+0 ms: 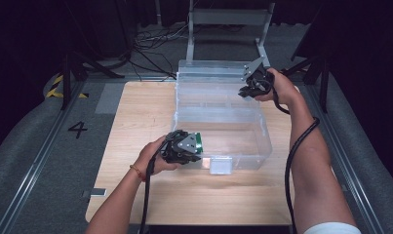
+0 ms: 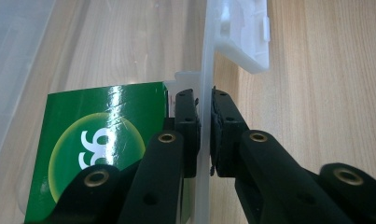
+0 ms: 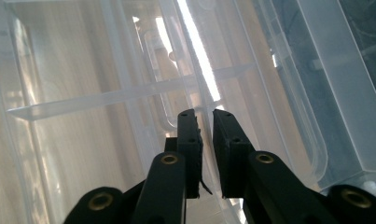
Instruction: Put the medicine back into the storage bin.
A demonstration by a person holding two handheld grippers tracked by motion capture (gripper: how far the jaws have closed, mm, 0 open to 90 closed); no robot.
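A clear plastic box stands on the wooden table with its lid raised at the back. My left gripper is shut on the box's front wall, one jaw inside and one outside, left of the white latch. A green carton with a pale round emblem lies inside the box against that wall; the green carton peeks out beside the gripper. My right gripper is up at the lid's right end, shut on the lid's rim.
The wooden tabletop extends to the left of the box and in front of it. A metal frame and loose cables lie beyond the far edge. Grey floor with a "4" marking lies to the left.
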